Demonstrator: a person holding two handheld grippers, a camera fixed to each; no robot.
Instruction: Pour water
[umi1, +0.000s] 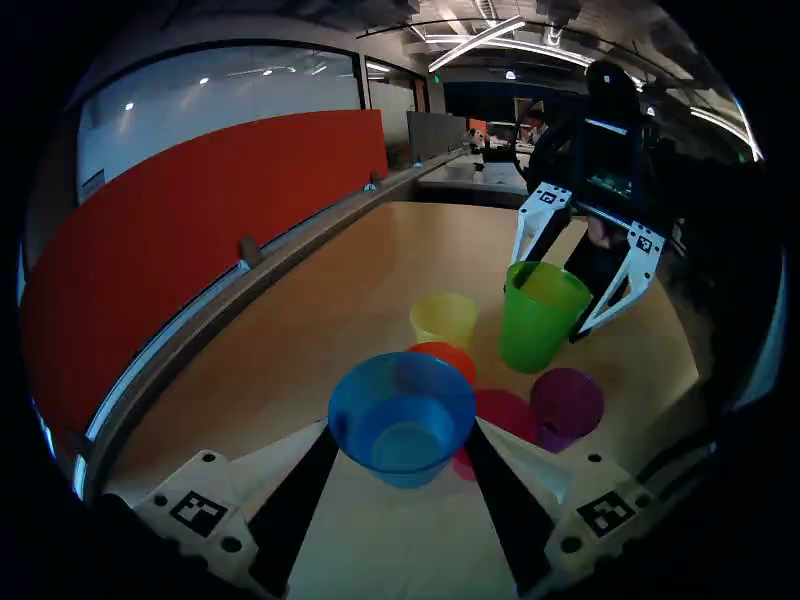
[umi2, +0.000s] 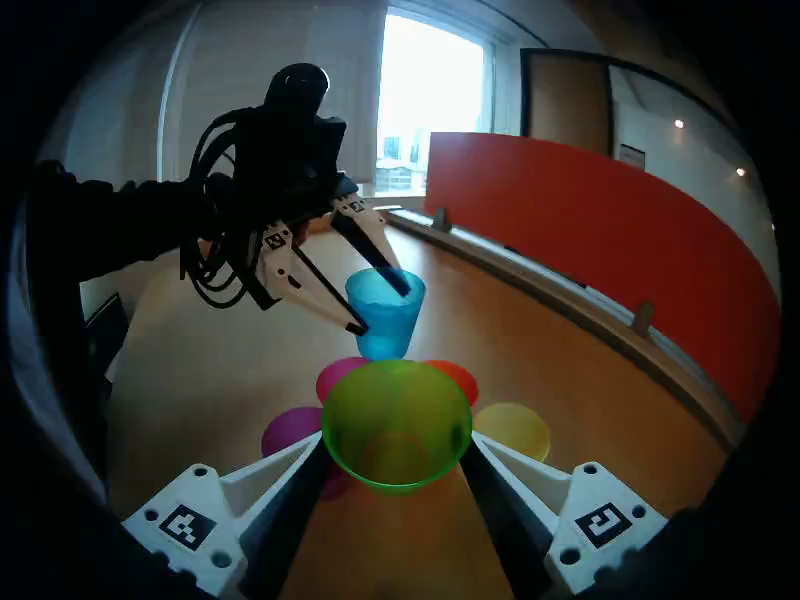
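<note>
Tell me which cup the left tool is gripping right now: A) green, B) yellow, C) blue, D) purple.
C: the blue cup sits clamped between the left tool's two fingers, while the green cup is the one in the right tool.

An open-plan office: a long wooden worktop (umi1: 350, 290) backed by a red divider panel (umi1: 200, 220), a glass-walled room (umi1: 220, 100), strip ceiling lights (umi1: 480, 40) and a large window (umi2: 430, 90).
</note>
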